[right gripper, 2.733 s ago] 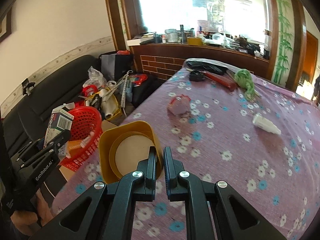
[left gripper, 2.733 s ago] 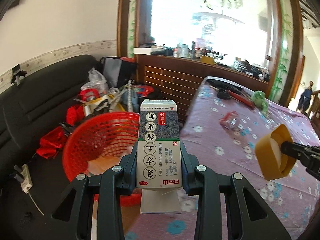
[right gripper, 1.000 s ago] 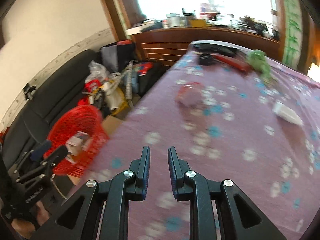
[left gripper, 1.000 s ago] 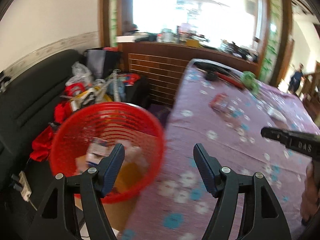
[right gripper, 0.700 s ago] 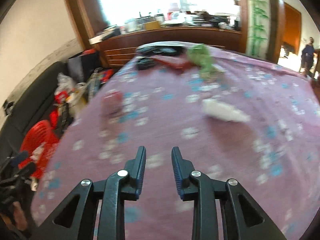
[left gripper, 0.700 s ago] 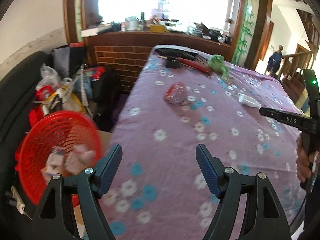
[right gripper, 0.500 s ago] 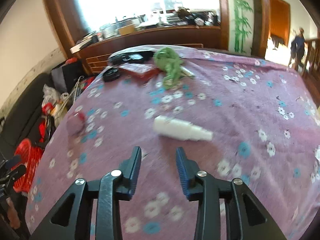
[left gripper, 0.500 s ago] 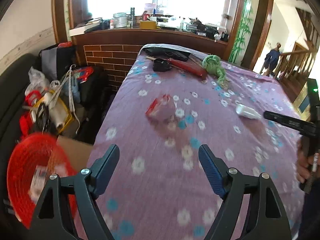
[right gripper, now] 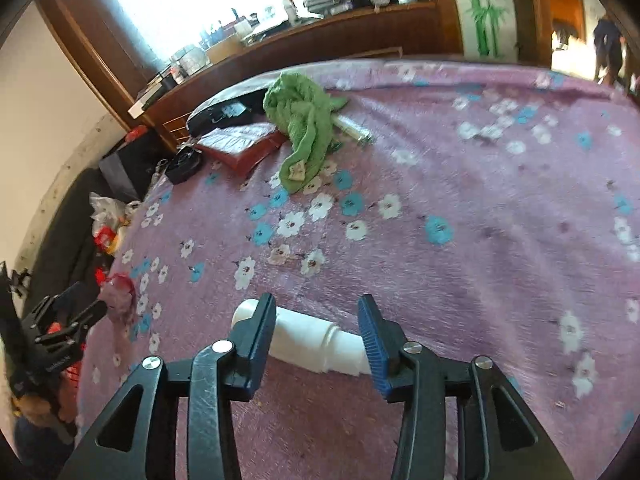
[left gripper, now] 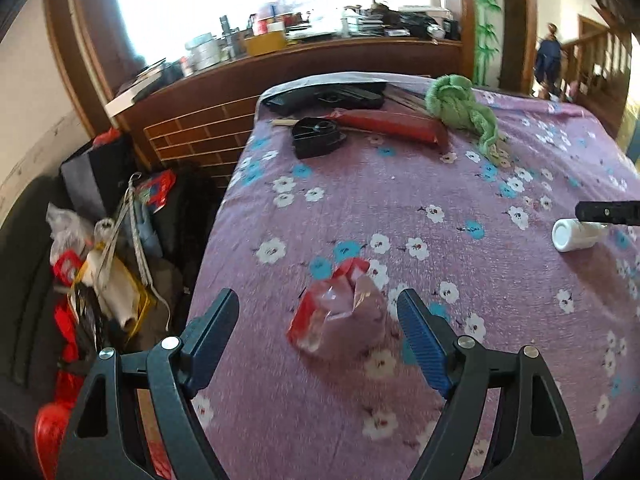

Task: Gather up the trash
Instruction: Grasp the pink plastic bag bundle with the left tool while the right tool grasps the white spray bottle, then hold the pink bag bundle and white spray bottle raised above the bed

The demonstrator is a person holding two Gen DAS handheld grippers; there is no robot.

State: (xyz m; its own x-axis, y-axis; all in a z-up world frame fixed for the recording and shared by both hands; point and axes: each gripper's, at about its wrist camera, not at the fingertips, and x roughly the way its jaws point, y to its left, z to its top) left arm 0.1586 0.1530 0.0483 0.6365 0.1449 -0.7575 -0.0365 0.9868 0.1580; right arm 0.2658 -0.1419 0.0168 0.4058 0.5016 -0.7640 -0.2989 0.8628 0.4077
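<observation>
— Left gripper (left gripper: pixel 318 338): how set?

— Spread wide, holding nothing. Low over the purple flowered tablecloth (left gripper: pixel 400 200), near its left edge. Between the blue pads, yet touching neither: a crumpled red and clear plastic wrapper (left gripper: pixel 336 310), lying on the cloth.

— And the right gripper (right gripper: pixel 318 334)?

— Also opened wide, gripping nothing. Placed on both sides of a white plastic bottle (right gripper: pixel 316 340), lying on its side across the gap. Left finger in front of the cap end; contact not possible to tell. Right pad just beside the other end.

— Seen from the left wrist too?

— Yes, far right: same white plastic bottle (left gripper: pixel 576 234), with one black fingertip of the right gripper just above it.

— Farther on the table?

— Toward the far end: a black object (left gripper: pixel 318 136), a red flat pack (left gripper: pixel 392 126) beside it, then a green cloth (right gripper: pixel 304 124) in a heap, partly over the pack. Behind these, a dark flat case (left gripper: pixel 328 96) at the far edge.

— Off the table?

— Down on the left, a pile of clutter (left gripper: pixel 108 264) against a dark sofa. In the lowest left corner, a part of a red basket (left gripper: pixel 50 436), mostly hidden.
</observation>
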